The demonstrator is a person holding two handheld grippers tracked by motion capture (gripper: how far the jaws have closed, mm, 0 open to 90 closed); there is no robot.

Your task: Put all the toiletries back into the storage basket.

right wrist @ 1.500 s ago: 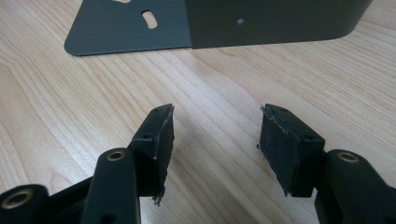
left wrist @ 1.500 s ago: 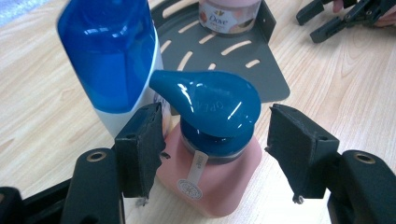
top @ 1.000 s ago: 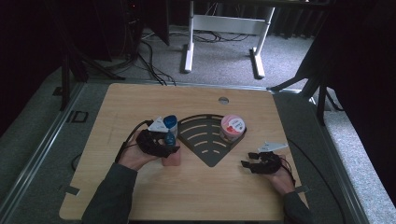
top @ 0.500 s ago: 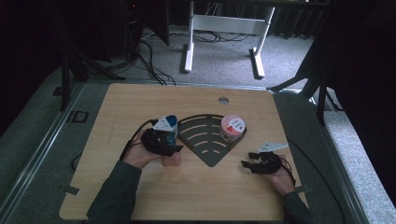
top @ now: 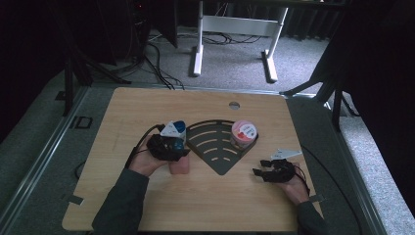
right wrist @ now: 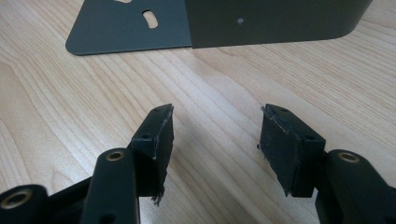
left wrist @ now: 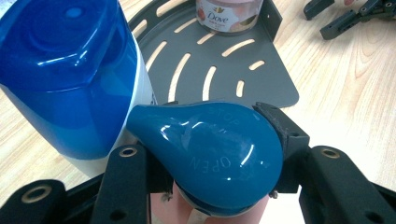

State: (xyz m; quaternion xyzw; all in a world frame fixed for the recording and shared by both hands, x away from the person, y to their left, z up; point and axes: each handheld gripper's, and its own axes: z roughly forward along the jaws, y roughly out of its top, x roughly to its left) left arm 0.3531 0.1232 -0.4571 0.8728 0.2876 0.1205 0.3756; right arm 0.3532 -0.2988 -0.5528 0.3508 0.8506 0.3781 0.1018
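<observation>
A pink bottle (top: pixel 179 166) with a teal flip cap (left wrist: pixel 210 154) stands upright on the wooden table (top: pixel 205 205), left of a dark grey slotted corner shelf (top: pixel 220 152). My left gripper (top: pixel 180 148) reaches over it. Its jaws have just been closing, and the pads (left wrist: pixel 280 128) now press the cap from both sides. A blue-and-white bottle (left wrist: pixel 70 70) stands right behind, touching the cap. A pink Dove jar (top: pixel 243 133) sits in the shelf's far right corner. My right gripper (top: pixel 259 167) rests open and empty on the table, right of the shelf.
The shelf's raised wall (right wrist: pixel 261 18) lies just ahead of the right gripper (right wrist: pixel 215 126). The right gripper's jaws also appear at the top right of the left gripper view (left wrist: pixel 355 18). A round cable hole (top: pixel 234 105) sits near the table's far edge.
The left gripper stays over the pink bottle and its jaws look narrower around the cap. The right gripper has kept still.
</observation>
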